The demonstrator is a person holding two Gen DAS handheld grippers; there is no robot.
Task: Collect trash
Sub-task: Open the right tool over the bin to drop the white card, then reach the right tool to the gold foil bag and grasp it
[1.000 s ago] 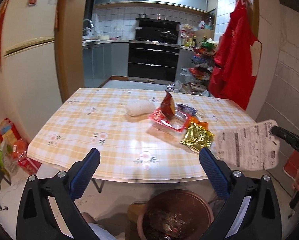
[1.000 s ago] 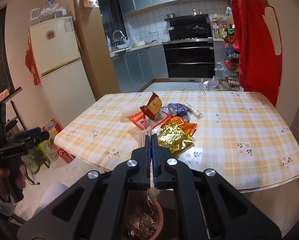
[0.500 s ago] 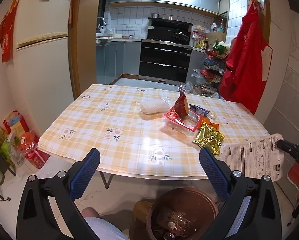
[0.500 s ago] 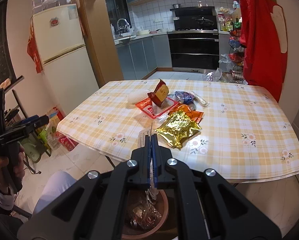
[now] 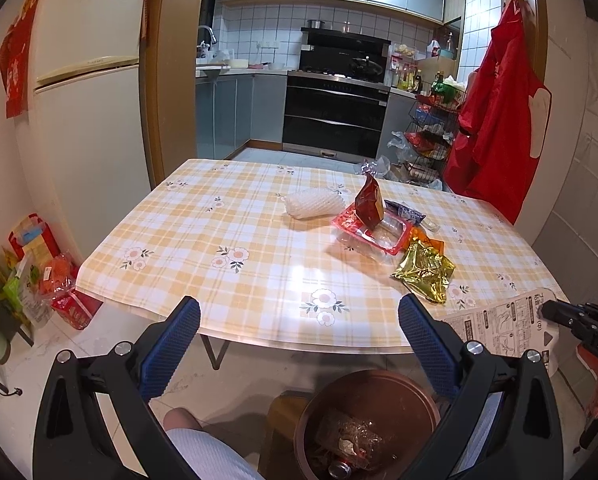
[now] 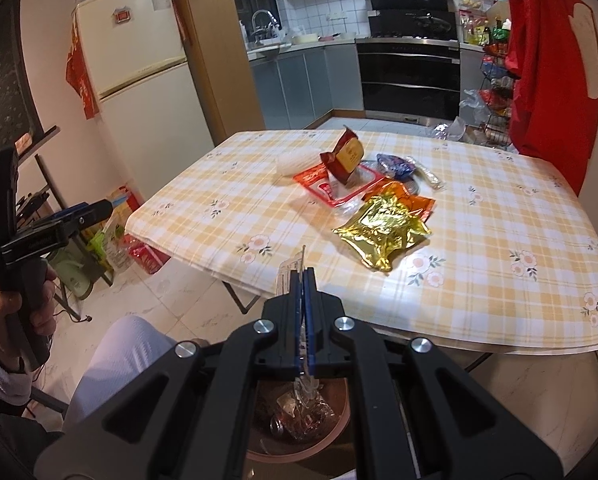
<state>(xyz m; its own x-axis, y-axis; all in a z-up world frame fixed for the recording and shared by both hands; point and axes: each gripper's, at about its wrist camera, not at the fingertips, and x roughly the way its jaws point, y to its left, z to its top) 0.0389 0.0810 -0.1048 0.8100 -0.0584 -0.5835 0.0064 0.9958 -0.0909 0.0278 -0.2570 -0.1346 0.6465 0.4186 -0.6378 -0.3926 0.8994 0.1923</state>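
Left view
Left tongs (image 5: 299, 336): apart, empty, near table (image 5: 227, 248) edge.
Sheet (image 5: 495, 320): printed, at right, above bin (image 5: 365, 424).

Right view
Right tongs (image 6: 303, 280): clamped on sheet (image 6: 295, 264) edge.
Handling: light, flimsy; edge pinch suffices.

Home dining area opening onto a kitchen: cream refrigerator (image 5: 87, 92) at left, checked floral tablecloth on the table (image 5: 235, 240) in the centre, built-in oven (image 5: 335, 116) and tiled wall behind, red apron (image 5: 495, 120) hanging upper right.
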